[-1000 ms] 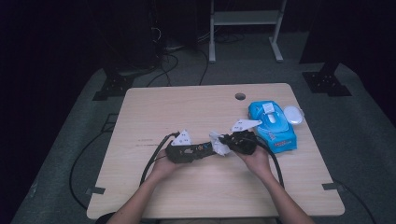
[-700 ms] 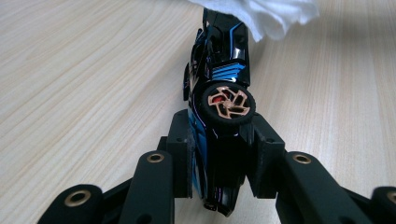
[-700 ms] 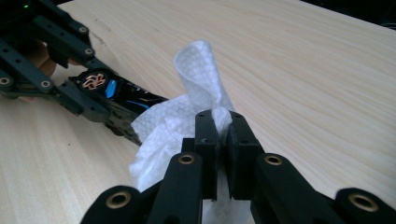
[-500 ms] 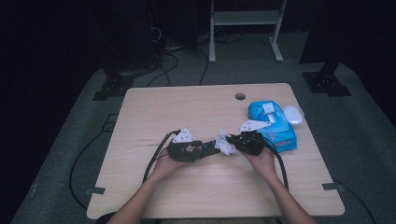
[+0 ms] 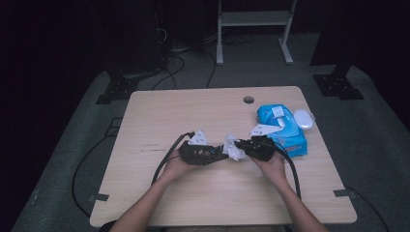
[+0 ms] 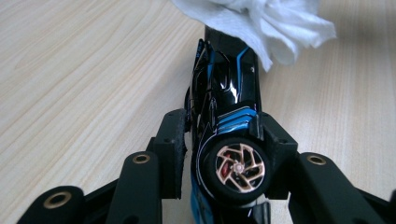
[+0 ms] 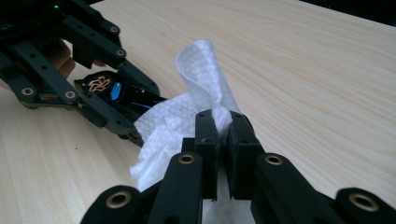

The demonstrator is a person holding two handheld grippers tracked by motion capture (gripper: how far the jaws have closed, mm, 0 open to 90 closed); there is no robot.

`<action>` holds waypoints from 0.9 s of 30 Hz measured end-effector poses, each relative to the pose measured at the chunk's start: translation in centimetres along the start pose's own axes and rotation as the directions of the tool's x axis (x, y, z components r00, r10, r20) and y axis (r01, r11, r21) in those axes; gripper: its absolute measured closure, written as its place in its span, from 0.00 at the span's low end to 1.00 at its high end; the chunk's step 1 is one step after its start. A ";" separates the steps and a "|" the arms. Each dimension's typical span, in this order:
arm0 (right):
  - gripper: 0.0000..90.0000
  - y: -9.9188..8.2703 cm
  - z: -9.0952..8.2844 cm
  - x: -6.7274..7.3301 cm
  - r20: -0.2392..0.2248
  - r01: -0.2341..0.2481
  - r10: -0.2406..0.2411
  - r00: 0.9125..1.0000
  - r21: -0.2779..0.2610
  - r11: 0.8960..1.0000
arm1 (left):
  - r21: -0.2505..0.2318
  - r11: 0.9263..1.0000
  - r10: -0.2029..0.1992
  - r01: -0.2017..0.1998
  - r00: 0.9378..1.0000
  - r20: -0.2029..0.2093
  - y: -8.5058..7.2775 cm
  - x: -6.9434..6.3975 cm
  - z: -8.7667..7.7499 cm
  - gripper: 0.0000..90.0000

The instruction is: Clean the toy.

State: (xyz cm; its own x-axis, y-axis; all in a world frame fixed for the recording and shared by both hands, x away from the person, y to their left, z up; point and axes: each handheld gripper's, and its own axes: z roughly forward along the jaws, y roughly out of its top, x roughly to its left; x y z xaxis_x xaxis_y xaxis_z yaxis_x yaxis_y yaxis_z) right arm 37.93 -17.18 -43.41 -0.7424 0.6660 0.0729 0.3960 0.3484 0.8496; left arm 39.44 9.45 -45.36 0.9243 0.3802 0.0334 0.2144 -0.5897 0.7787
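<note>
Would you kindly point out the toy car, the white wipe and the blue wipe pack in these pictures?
toy car [image 6: 227, 88]: left gripper view, on its glossy black body.
white wipe [image 7: 163, 121]: right gripper view, on its flat spread part.
blue wipe pack [image 5: 290, 133]: high view, on its top face.

Toy car's [image 6: 229, 140] nose perhaps under the wipe [image 6: 261, 18], unseen.

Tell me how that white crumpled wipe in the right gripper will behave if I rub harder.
The white crumpled wipe is probably floppy: it folds and droops around the right gripper, so it may bunch rather than press flat. It looks thin, so it could tear against the glossy black-and-blue toy car clamped in the left gripper.
</note>
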 end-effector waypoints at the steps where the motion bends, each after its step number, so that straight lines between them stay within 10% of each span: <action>1: 0.93 -0.1 0.0 -0.2 0.002 -0.008 0.008 1.000 -0.003 1.000 | -0.005 1.000 0.003 -0.004 1.000 -0.007 0.0 0.0 -0.2 0.69; 19: 0.93 0.0 -0.3 0.0 -0.002 -0.022 0.022 1.000 0.017 1.000 | 0.016 1.000 -0.020 0.020 1.000 -0.011 -2.0 0.6 -3.7 0.72; 27: 0.93 0.1 -1.0 -0.1 -0.016 -0.035 0.034 0.999 -0.011 0.999 | 0.105 0.994 0.011 -0.008 1.000 -0.022 0.7 0.2 -1.8 0.48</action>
State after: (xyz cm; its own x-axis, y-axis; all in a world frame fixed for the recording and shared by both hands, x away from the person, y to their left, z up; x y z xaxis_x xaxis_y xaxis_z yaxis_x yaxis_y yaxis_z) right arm 37.46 -17.84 -42.84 -0.7366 0.6673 0.1103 0.4157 0.3179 0.8521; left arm 39.25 10.41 -43.68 0.9192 0.3898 0.0557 0.2389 -0.6644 0.7082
